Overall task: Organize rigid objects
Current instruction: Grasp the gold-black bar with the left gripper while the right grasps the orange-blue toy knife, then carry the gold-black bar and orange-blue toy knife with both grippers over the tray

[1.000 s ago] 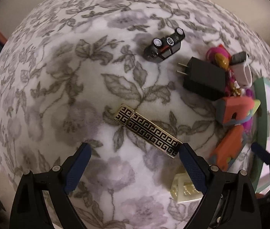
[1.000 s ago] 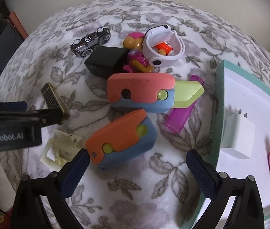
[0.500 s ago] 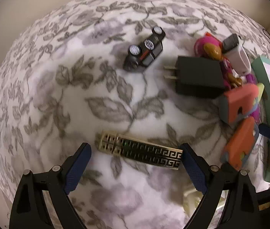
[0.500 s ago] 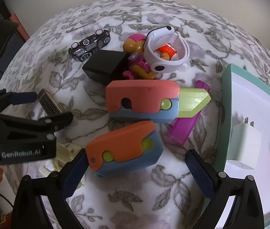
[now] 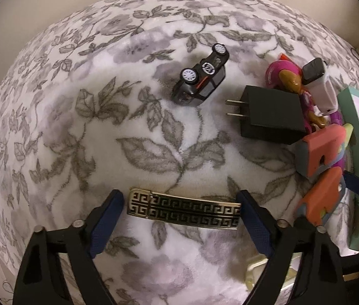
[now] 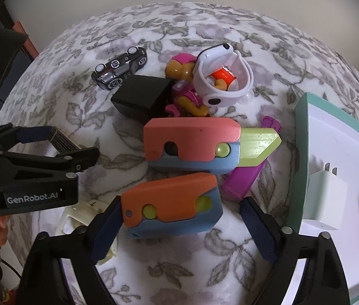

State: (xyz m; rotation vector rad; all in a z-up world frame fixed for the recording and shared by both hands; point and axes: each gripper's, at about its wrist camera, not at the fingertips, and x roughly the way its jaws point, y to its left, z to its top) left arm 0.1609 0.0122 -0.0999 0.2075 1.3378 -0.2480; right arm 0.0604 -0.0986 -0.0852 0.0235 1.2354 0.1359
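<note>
Between the blue pads of the left hand-held gripper (image 5: 180, 213) lies a gold clip (image 5: 184, 212). A second ago it lay slanted higher up in that view; now it sits level, long way across the frame from left to right. The jaws have just been closing: the right pad touches the clip's end, the left pad sits just beside the other end. Low in the right wrist view, the right hand-held gripper (image 6: 179, 225) has been closing too, around an orange block (image 6: 171, 207). Its left pad touches the block; the right pad stays apart. The block's long way runs left to right, tilted a little.
</note>
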